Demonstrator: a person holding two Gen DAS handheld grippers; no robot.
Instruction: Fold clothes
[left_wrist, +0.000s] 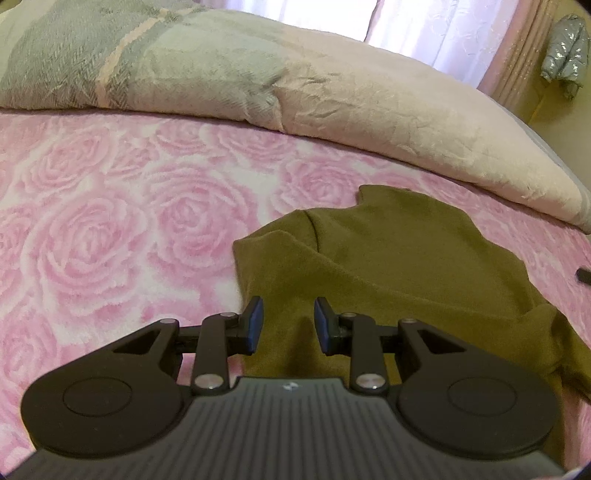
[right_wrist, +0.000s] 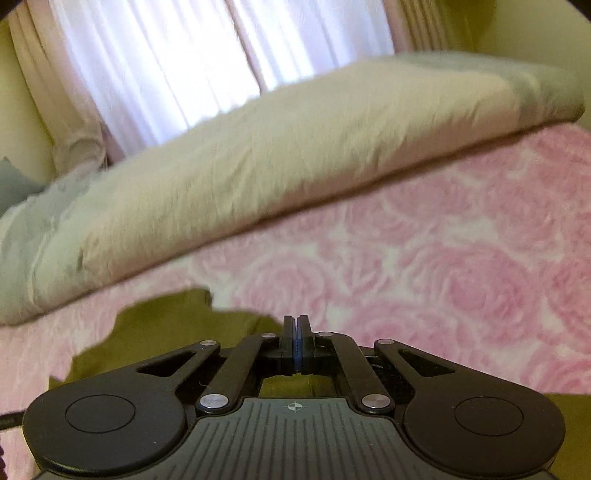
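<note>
An olive-green garment (left_wrist: 388, 258) lies crumpled on the pink rose-patterned bedspread (left_wrist: 110, 221). In the left wrist view my left gripper (left_wrist: 289, 325) hovers over the garment's near edge. Its blue pads stand apart, with a low ridge of cloth below the gap and nothing pressed between them. In the right wrist view my right gripper (right_wrist: 296, 332) is shut, its pads flat against each other. I see no cloth between them. The olive garment (right_wrist: 166, 321) spreads under and to the left of this gripper, with a strip of it at the lower right edge.
A folded cream and grey-green duvet (left_wrist: 332, 92) lies across the far side of the bed (right_wrist: 443, 277). White curtains (right_wrist: 166, 55) hang behind it. A silvery padded jacket (left_wrist: 565, 51) hangs at the far right. A small black object (left_wrist: 583, 275) pokes in at the right edge.
</note>
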